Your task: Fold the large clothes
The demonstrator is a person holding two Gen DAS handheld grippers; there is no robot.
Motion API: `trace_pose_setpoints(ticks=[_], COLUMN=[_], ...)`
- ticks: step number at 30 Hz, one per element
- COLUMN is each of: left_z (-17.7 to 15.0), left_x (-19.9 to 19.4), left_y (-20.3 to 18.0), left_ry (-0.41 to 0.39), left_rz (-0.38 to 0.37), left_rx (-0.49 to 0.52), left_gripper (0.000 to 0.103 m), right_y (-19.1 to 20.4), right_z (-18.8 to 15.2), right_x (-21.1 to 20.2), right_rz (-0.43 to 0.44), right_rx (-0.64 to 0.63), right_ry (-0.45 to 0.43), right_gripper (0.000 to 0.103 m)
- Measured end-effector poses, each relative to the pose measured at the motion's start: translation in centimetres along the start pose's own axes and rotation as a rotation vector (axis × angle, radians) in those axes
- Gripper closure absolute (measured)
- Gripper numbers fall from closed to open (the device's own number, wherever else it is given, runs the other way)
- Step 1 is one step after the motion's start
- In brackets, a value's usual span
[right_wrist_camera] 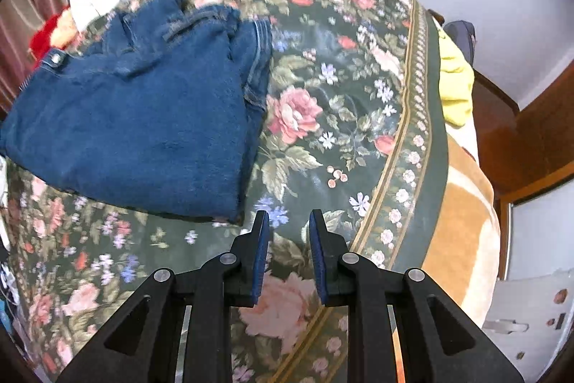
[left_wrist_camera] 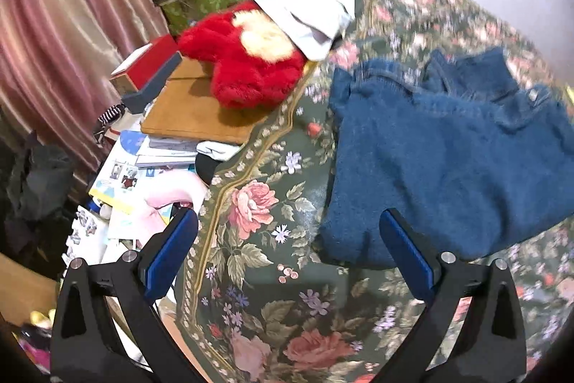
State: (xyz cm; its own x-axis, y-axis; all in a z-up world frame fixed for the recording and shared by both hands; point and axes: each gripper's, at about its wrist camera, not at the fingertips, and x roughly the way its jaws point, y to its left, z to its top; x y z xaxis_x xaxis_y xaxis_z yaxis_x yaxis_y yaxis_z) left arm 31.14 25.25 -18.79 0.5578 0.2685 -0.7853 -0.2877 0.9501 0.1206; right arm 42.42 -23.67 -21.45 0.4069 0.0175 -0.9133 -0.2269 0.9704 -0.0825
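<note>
A pair of blue denim jeans (left_wrist_camera: pixel 441 153) lies folded into a thick bundle on the floral bedspread (left_wrist_camera: pixel 265 239). It also shows in the right wrist view (right_wrist_camera: pixel 143 117), with its waistband and button at the upper left. My left gripper (left_wrist_camera: pixel 288 221) is wide open and empty, held above the bedspread near the bundle's near left corner. My right gripper (right_wrist_camera: pixel 288 221) is partly open with a narrow gap and empty, just off the bundle's near right corner above the bedspread (right_wrist_camera: pixel 358 117).
A red plush toy (left_wrist_camera: pixel 247 63) and a white cloth (left_wrist_camera: pixel 312 17) lie at the bed's left edge. A cluttered side table (left_wrist_camera: pixel 193 117) with papers and boxes stands left. A yellow cloth (right_wrist_camera: pixel 455 81) and an orange blanket (right_wrist_camera: pixel 462 225) hang on the right side.
</note>
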Motion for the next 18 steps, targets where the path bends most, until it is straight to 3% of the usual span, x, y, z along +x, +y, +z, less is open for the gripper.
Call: trace_pose_setpoints(ticks=[4,9,13,18], left_z=[0.0,-0.5,-1.8,-4.0], left_x=[-2.5,-4.1,-2.5,2.0], left_y=[-0.1,-1.5,-2.1,-2.7], left_ry=[-0.070,-0.100,-0.038,0.089], left_rz=[-0.026,-0.091,-0.230,-0.392], left_rx=[-0.057,-0.115,-0.244,-0.445], left_gripper=[0.000,0.000,0.000,0.001], right_y=[1.3,4.5,7.6,11.9], right_z=[0.8,2.3,3.9,4.9], right_x=[-2.6,-6.8,-7.8,-4.9], right_rz=[0.034,0.111,0.198,0.221], right_rx=[-0.007,-0.028,-0.043,-0.104], right_ry=[-0.062,-0.182,-0.229,-0.177], right_gripper=[0.085,0.085,0.085,0.085])
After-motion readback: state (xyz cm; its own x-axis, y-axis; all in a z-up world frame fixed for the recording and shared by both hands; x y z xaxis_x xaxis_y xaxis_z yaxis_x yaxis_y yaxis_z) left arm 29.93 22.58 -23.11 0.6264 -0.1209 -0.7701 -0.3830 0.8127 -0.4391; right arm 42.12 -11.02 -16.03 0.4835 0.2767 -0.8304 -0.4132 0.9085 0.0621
